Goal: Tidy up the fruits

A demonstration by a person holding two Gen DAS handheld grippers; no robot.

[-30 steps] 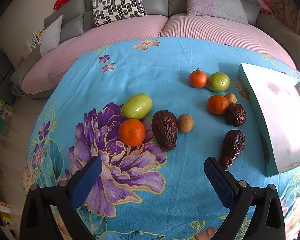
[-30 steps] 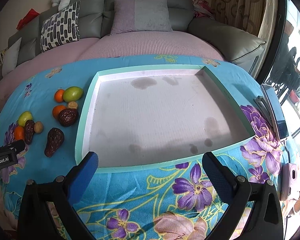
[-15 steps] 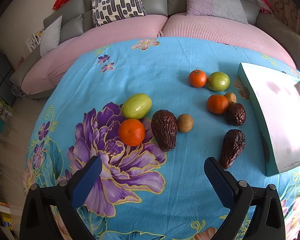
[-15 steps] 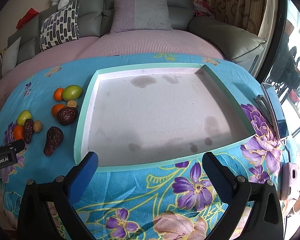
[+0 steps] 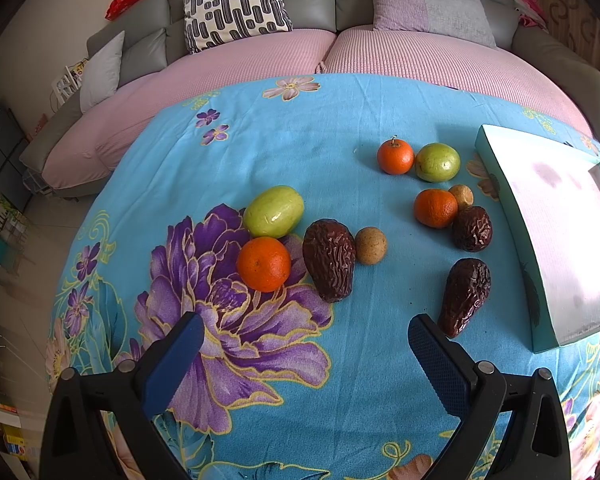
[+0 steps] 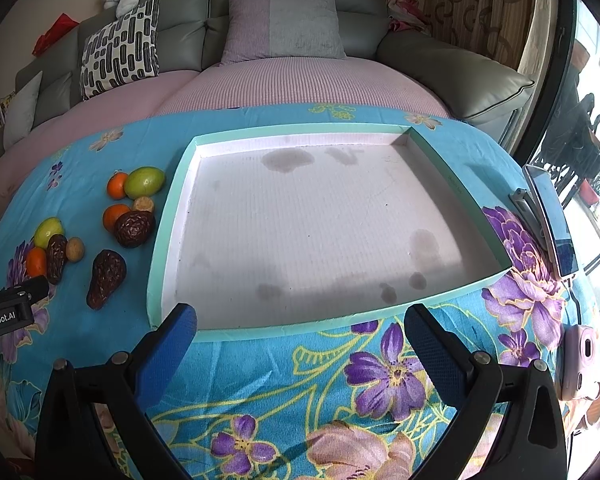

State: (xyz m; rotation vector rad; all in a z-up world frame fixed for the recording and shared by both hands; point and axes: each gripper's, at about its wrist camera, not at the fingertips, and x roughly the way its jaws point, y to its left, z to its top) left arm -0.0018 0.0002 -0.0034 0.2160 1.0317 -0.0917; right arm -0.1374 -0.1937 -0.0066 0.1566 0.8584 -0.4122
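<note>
While both claws hang spread and empty, left gripper (image 5: 306, 344) faces the fruits (image 5: 330, 264), right gripper (image 6: 300, 332) the tray (image 6: 168, 216)

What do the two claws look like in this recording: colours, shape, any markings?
Both the left claw and the right claw are black frames with silver bolts and two blue textured pads. The right wrist view shows white "enRobot.AI" lettering on the left unit's black body. No cables or sleeves show.
</note>
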